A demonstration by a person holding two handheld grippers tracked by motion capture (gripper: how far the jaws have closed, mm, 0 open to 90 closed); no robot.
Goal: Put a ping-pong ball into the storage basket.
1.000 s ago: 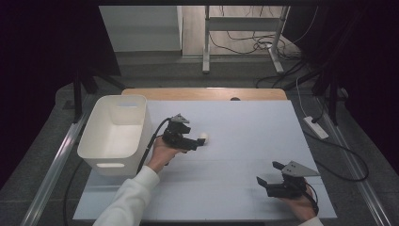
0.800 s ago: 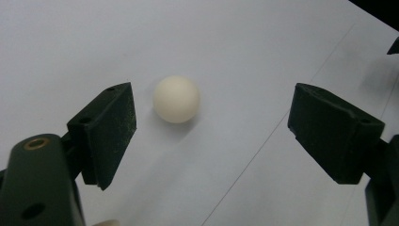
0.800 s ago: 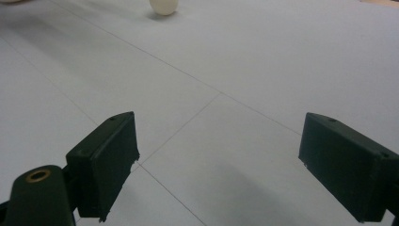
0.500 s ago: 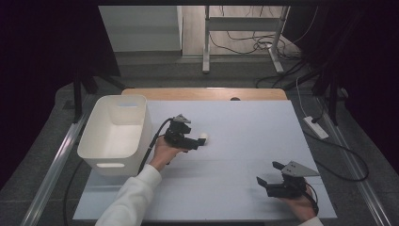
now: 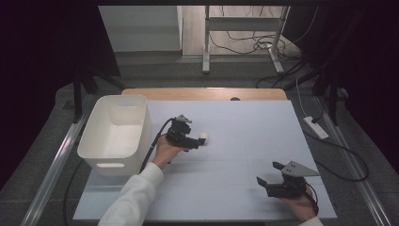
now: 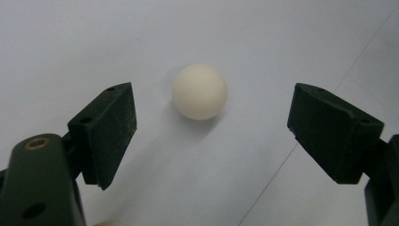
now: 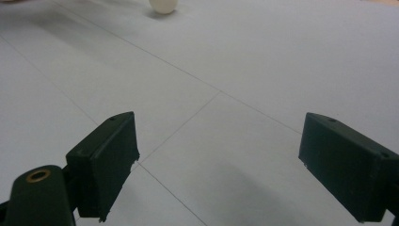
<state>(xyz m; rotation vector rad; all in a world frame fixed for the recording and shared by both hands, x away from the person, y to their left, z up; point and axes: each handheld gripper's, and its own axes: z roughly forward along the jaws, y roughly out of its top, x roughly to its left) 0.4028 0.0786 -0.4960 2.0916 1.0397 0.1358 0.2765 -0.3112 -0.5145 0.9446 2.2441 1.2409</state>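
The desk (image 5: 235,188) is covered by a pale sheet, with a white bin (image 5: 115,134) standing empty at its left side. The right gripper (image 5: 270,181) rests near the front right corner, fingers spread wide and holding nothing. The left gripper (image 5: 200,141) sits mid-desk, fingers (image 6: 106,132) open on either side of a small white ball (image 6: 199,92) without touching it. The ball lies on the sheet just right of the bin, so grasping, lifting and probably dropping it in the bin all remain.

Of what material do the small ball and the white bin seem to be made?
Ball: probably light plastic; cream, matte, smooth and seamless, without gloss. White bin: probably moulded plastic; even white walls, rounded rim, a handle slot in its side.
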